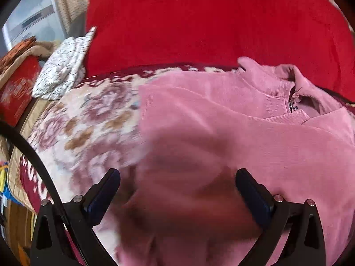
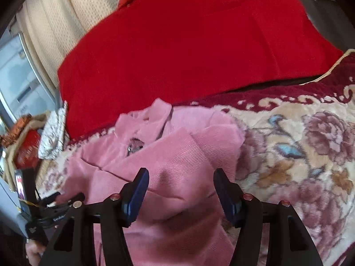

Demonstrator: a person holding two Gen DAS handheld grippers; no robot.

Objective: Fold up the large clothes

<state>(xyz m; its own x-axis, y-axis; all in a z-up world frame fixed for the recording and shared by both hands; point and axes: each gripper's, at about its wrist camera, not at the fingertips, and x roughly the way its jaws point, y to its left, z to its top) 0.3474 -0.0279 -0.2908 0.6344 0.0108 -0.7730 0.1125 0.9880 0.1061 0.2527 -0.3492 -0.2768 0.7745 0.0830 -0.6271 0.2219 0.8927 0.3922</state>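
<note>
A pink corduroy jacket [image 1: 244, 133] [image 2: 173, 155] lies on a floral blanket [image 1: 88, 122] [image 2: 299, 155], its collar and zipper [image 1: 292, 102] [image 2: 135, 146] toward the far side. My left gripper [image 1: 177, 177] hovers over the jacket's left part with its fingers spread wide. Blurred pink fabric fills the gap between them, and neither pad presses on it. My right gripper [image 2: 180, 177] is open over the jacket's right shoulder area, with the cloth lying below and between its blue pads [image 2: 137, 190]. Part of the left hand-held device [image 2: 60, 215] shows at the lower left of the right wrist view.
A thick red blanket [image 1: 199, 22] [image 2: 188, 55] is piled behind the jacket. A white patterned cloth [image 1: 64, 66] [image 2: 53, 137] and a red box [image 1: 17, 88] [image 2: 28, 148] sit at the left. Beige curtains [image 2: 44, 33] hang beyond. The bed's edge drops off at the left.
</note>
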